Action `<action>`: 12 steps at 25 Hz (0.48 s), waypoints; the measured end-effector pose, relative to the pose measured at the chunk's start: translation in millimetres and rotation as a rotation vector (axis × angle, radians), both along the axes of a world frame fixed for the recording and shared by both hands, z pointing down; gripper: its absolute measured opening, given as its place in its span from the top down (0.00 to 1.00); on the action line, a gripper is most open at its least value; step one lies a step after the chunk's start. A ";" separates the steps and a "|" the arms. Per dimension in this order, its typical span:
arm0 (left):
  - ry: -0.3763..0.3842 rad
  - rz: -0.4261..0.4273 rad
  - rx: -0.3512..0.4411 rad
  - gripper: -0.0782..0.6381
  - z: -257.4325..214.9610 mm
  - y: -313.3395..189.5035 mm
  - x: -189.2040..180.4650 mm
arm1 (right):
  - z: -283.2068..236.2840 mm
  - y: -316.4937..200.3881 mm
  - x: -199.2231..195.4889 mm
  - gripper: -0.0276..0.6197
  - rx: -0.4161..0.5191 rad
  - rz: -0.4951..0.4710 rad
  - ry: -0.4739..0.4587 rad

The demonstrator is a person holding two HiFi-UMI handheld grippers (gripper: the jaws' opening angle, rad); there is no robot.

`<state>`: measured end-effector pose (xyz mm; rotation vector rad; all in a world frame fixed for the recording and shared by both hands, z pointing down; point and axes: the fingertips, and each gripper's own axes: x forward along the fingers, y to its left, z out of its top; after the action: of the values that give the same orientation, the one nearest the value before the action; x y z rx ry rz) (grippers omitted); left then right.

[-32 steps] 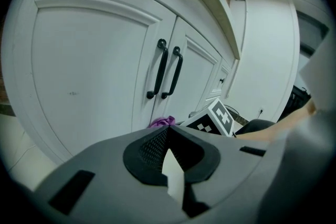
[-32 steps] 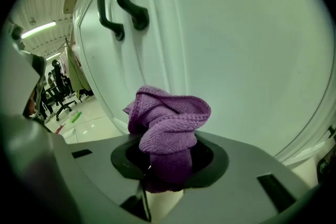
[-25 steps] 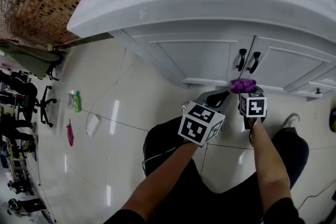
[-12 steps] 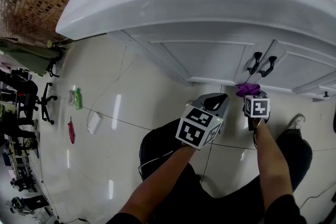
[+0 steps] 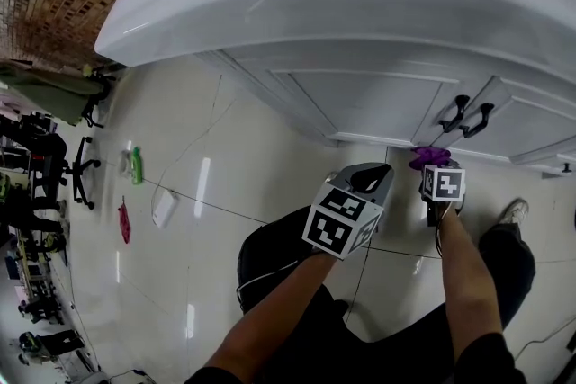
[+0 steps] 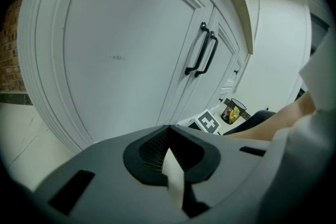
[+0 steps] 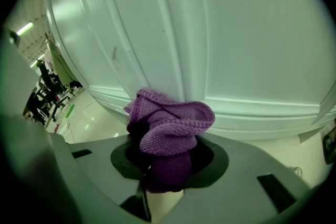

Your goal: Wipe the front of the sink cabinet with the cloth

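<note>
Pale floor tiles (image 5: 225, 184) fill our head view, with the white sink cabinet (image 5: 378, 103) at one o'clock. Our left gripper (image 5: 376, 174) is closed and empty. At three o'clock, our right gripper (image 5: 431, 168) clamps the purple cloth (image 5: 428, 157) at the cabinet's bottom rail.

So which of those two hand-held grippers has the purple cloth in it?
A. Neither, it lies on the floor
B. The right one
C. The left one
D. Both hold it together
B: the right gripper view shows the purple cloth bunched between the jaws of the right gripper, close to the cabinet front, while the left gripper is closed on nothing.
</note>
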<state>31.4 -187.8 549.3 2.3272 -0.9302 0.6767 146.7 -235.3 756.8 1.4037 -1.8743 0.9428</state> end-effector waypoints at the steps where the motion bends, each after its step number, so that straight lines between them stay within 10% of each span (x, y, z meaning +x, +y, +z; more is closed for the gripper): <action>1: 0.001 -0.002 0.000 0.88 0.7 0.0 -1.2 | 0.1 -1.0 -3.7 0.74 0.003 -0.007 -0.003; 12: 0.005 -0.019 0.018 0.88 -7.9 0.2 -24.3 | -12.3 -6.6 -44.4 0.74 0.012 -0.058 -0.007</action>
<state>7.1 -187.6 541.4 2.3314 -0.9588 0.6565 102.3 -242.0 744.5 1.3467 -1.9187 0.9109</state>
